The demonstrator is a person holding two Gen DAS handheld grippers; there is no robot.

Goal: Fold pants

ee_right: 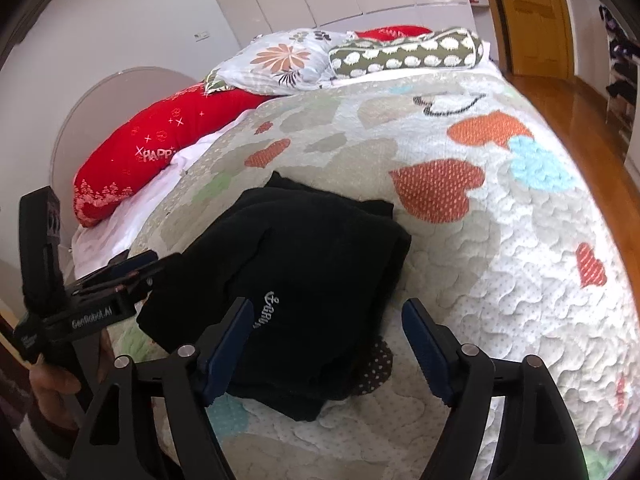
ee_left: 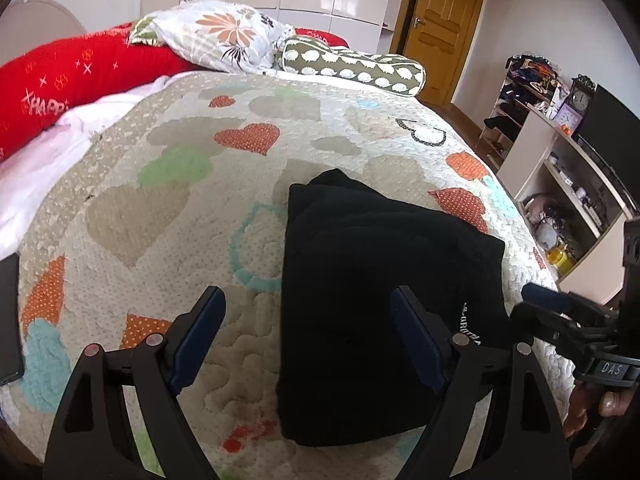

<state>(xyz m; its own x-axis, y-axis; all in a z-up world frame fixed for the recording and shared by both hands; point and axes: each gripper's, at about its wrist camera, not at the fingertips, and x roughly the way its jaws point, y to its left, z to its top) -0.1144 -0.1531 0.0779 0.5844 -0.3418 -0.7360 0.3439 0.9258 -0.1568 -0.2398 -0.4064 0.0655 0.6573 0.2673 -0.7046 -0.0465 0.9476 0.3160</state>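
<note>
Black pants point(ee_left: 380, 280) lie folded into a compact stack on the heart-patterned quilt point(ee_left: 160, 208), with white lettering near the front edge. My left gripper point(ee_left: 308, 296) is open above the stack's left edge: its right finger is over the cloth, its left finger over bare quilt. The right wrist view shows the same pants point(ee_right: 312, 248), with my right gripper point(ee_right: 328, 306) open over their near right corner and its pads off the cloth. Each gripper appears in the other's view: the right gripper point(ee_left: 548, 300) at the stack's right side, the left gripper point(ee_right: 136, 264) at its left.
A red bolster point(ee_left: 80, 80), a floral pillow point(ee_left: 224, 36) and a green spotted cushion point(ee_left: 352, 66) lie at the head of the bed. Cluttered shelves point(ee_left: 560, 152) stand to the right, past the bed's edge. A dark flat object point(ee_left: 8, 320) rests at the quilt's left edge.
</note>
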